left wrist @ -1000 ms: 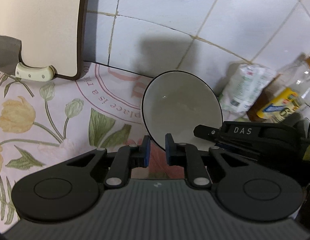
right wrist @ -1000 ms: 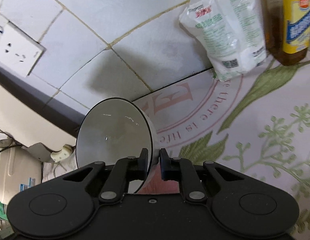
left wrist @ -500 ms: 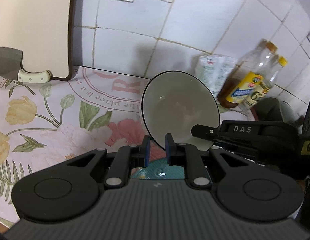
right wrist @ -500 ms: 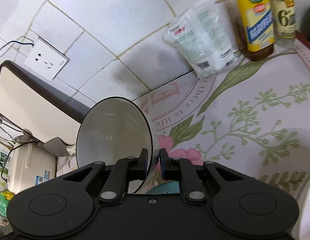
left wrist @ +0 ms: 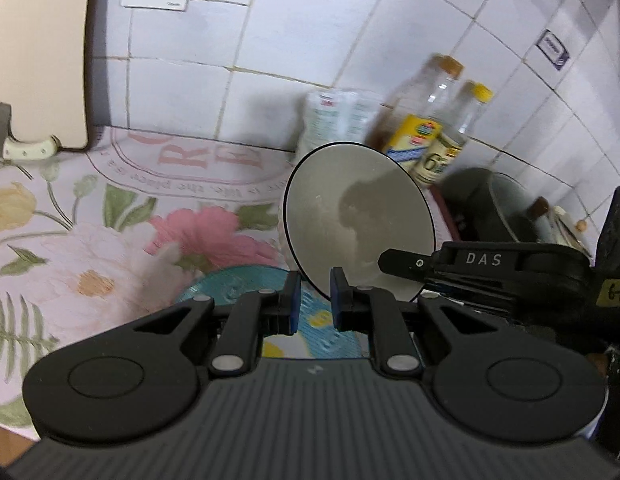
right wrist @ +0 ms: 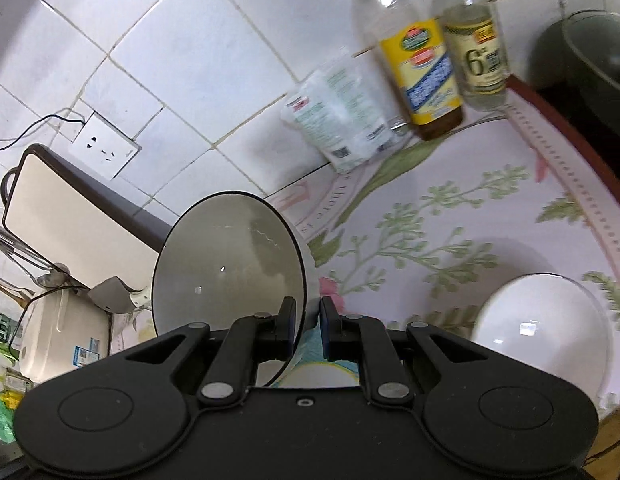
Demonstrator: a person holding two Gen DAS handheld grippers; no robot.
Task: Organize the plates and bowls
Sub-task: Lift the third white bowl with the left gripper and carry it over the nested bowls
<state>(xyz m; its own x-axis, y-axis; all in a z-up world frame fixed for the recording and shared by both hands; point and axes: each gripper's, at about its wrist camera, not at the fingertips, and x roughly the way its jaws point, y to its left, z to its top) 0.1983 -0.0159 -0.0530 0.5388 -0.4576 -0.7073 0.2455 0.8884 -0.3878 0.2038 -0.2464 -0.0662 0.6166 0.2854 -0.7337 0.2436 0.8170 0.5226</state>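
Jaws: both pairs are pinched shut on the rim of one grey bowl (left wrist: 358,220).
Left gripper (left wrist: 313,300): it holds the bowl's near edge, and the bowl is tipped up on its side, off the table.
Teal plate (left wrist: 237,286): it lies flat on the flowered tablecloth (left wrist: 69,216), right under the bowl and the left gripper.
Right gripper (right wrist: 307,326): it grips the same rim, a bit further along.
White bowl (right wrist: 538,320): it sits on the cloth, off to the right, apart from the grey bowl.
Bottles (right wrist: 426,68): they stand at the back by the wall, well away.
Next move, a guess: tip the grey bowl level and lower it slowly onto the teal plate.
Do it well: both hands should move together, so the rim does not twist or slip.
Watch out: let go only once the bowl rests flat.
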